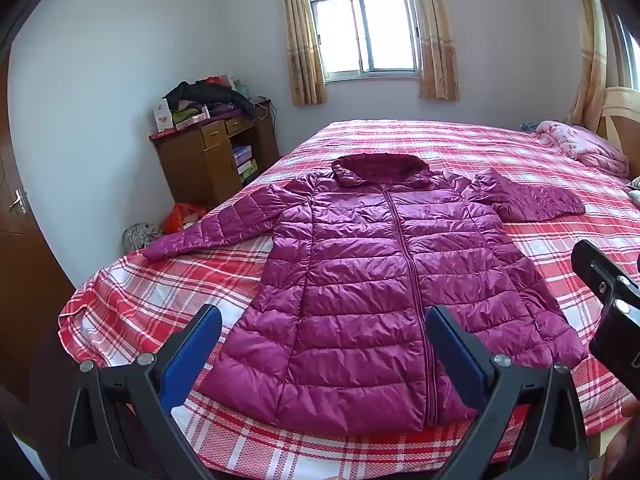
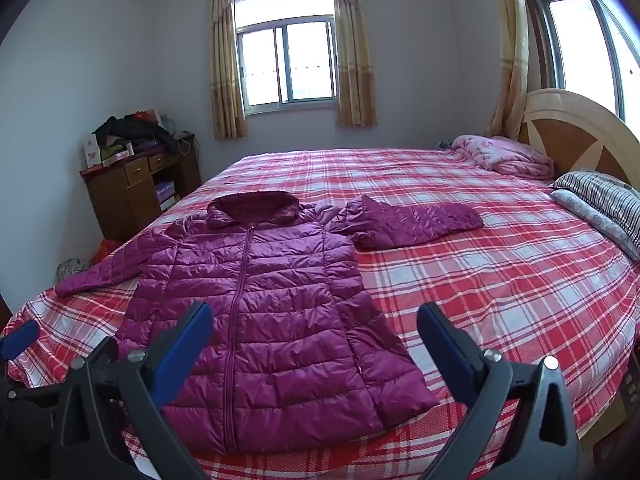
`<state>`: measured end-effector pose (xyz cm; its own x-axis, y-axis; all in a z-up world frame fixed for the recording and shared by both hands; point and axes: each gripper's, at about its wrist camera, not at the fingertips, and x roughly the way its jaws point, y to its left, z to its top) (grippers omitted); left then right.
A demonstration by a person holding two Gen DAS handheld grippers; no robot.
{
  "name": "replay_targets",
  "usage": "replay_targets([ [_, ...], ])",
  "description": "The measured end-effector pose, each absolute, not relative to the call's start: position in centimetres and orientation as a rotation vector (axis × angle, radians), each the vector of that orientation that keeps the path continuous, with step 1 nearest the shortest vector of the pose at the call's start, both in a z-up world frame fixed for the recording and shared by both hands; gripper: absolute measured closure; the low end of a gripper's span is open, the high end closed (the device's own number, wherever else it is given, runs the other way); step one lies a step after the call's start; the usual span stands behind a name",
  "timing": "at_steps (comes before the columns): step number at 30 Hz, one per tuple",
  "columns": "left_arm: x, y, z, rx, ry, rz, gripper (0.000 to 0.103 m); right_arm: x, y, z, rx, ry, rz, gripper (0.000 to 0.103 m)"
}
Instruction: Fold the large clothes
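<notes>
Looking over: we see a magenta jacket spread flat, front up, zipped, near the foot edge of the bed, hem toward us.
Left gripper: we hold it wide open above the hem, gripping nothing.
Right gripper: spread just as wide, empty, over the jacket's right hem corner.
Sleeves: one reaches the bed's left edge; the other bends toward the headboard.
Around: pink quilt bunched at the far corner, striped pillows by the headboard, wooden cabinet piled with clothes beside the bed, curtained window behind.
Textures: glossy quilted shell in horizontal channels; red-and-white plaid sheet; blue finger pads on black frames.
Writing: none we can read.
</notes>
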<state>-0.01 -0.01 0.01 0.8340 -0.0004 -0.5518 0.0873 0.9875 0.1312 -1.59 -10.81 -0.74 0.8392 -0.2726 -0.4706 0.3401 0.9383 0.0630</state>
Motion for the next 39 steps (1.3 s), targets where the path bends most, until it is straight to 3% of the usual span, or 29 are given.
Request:
replay_targets([
  [39, -0.5, 0.3, 0.2, 0.122, 0.577, -0.085, 0.001, -1.5, -10.8, -1.0, 0.155, 0.493, -0.321, 0.0],
])
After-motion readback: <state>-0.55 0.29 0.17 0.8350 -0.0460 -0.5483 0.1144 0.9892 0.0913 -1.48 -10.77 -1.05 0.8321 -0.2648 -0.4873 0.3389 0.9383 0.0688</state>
